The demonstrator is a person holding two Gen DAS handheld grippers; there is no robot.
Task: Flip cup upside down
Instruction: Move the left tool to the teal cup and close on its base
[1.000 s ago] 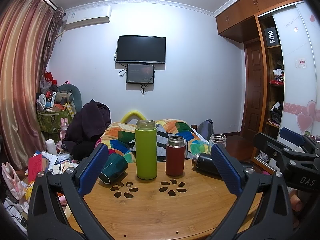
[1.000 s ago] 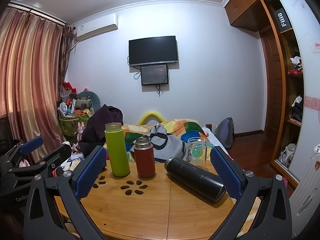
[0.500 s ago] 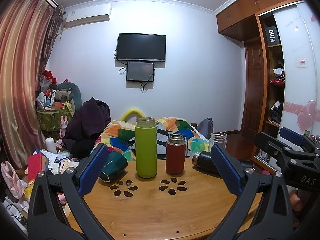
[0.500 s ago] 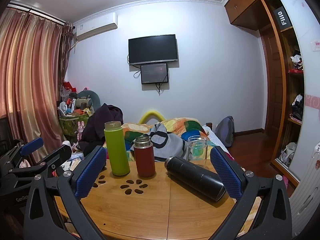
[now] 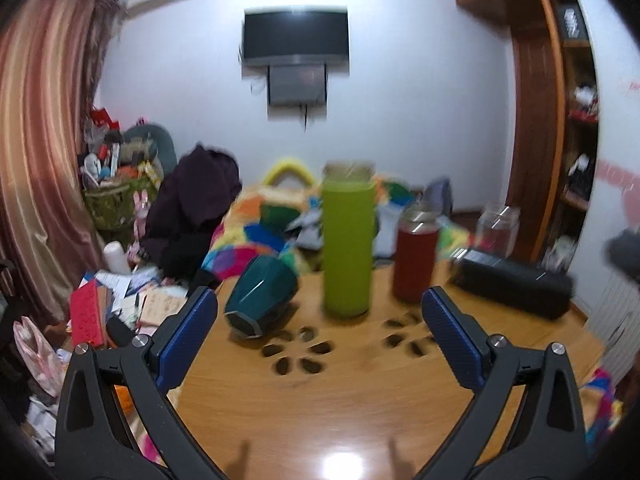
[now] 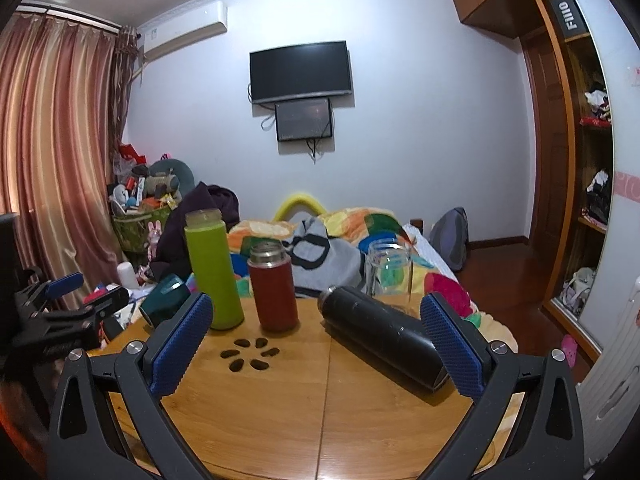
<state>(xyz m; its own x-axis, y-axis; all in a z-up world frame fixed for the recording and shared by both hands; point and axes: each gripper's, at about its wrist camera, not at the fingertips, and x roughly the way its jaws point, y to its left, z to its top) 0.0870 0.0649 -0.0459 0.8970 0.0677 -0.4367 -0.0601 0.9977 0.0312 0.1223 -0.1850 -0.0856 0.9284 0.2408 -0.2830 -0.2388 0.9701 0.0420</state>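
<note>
A dark teal cup (image 5: 260, 296) lies on its side at the left rear of the round wooden table (image 5: 320, 400), its base toward me; it also shows in the right wrist view (image 6: 166, 300), partly hidden behind a blue finger. My left gripper (image 5: 318, 332) is open and empty, above the table in front of the cup and bottles. My right gripper (image 6: 316, 336) is open and empty, with a black flask (image 6: 380, 336) lying on its side just ahead of its right finger.
A tall green bottle (image 5: 347, 244), a red flask (image 5: 414, 256) and a clear glass jar (image 5: 498, 230) stand upright on the table. Behind it are a bed with a colourful quilt (image 6: 360, 228), floor clutter at left and a wardrobe (image 6: 580, 160) at right.
The left gripper has moved up, forward and tilted down toward the table, blurring its view; the teal cup now shows fully between its fingers. The right gripper has barely moved.
</note>
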